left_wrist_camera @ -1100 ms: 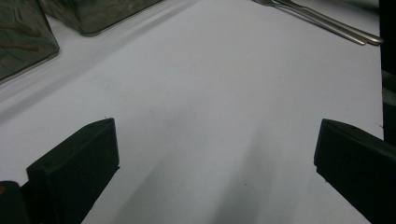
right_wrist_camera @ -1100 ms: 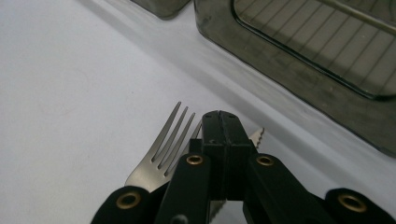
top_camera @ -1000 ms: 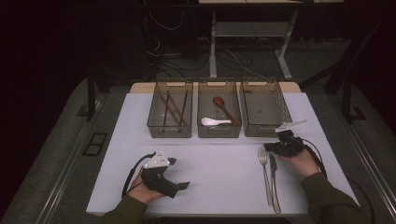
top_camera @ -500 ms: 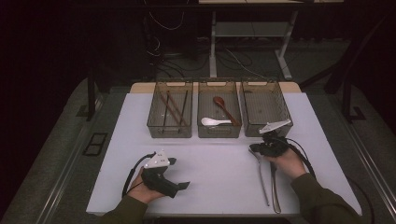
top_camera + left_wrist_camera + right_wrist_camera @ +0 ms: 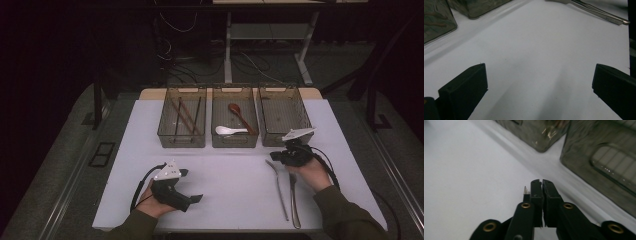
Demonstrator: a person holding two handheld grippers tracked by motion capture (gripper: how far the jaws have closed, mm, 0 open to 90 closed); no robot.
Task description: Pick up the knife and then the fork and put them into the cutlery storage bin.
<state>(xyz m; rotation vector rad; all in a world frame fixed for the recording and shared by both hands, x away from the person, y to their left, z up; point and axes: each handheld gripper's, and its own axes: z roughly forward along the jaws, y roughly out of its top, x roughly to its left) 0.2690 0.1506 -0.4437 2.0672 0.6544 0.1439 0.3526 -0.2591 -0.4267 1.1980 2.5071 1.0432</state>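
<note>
Two black hand-held tools. Left gripper (image 5: 192,199): black body, grey three-cornered plate on top, black cable looping behind. Right gripper (image 5: 274,158): same grey plate on top, black cable behind, shiny brass rivets just behind thin black jaws. Dark olive-green sleeves (image 5: 345,215) on both arms.

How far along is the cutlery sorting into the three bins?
Done: chopsticks in the left bin, brown spoon and white spoon in the middle bin. In hand: right gripper shut over the fork tines, grip unclear. Left: fork and the other utensil on the table; right bin looks empty. Left gripper open, idle.
</note>
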